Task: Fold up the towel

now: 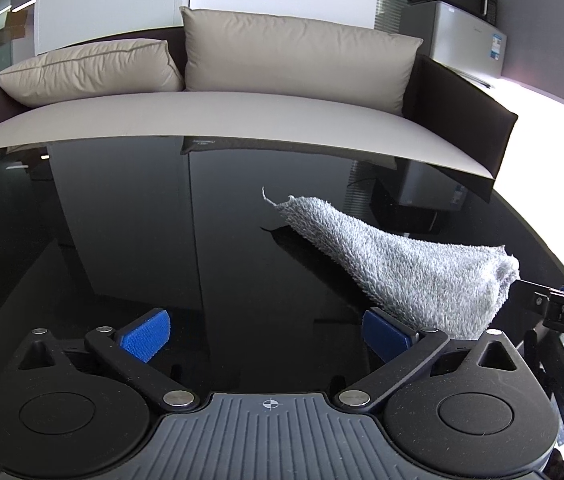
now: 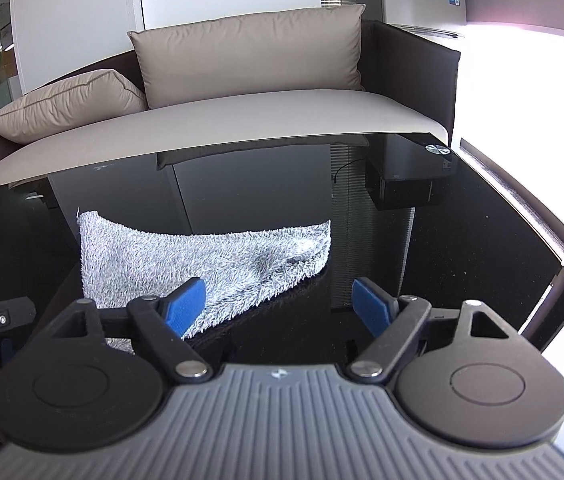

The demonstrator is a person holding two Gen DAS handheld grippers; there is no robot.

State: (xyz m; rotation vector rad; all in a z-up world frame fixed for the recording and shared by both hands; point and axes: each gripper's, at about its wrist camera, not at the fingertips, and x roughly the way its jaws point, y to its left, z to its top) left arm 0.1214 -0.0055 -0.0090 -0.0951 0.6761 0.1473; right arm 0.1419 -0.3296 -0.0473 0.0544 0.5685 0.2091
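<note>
Left claw [image 1: 266,334] stands wide apart with nothing between its blue ribbed pads [image 1: 146,334], angled down over the glossy black surface [image 1: 122,240]. Just ahead and to its right lies the towel [image 1: 393,264], grey and shaggy, folded into a tapering wedge. Right claw [image 2: 278,310] also stands apart and empty; the towel [image 2: 202,260] lies ahead and to its left, its near edge passing behind the left pad [image 2: 188,304]. Farther off, beyond the surface's edge, a sofa [image 2: 242,116] holds smooth beige cushions [image 2: 250,56].
</note>
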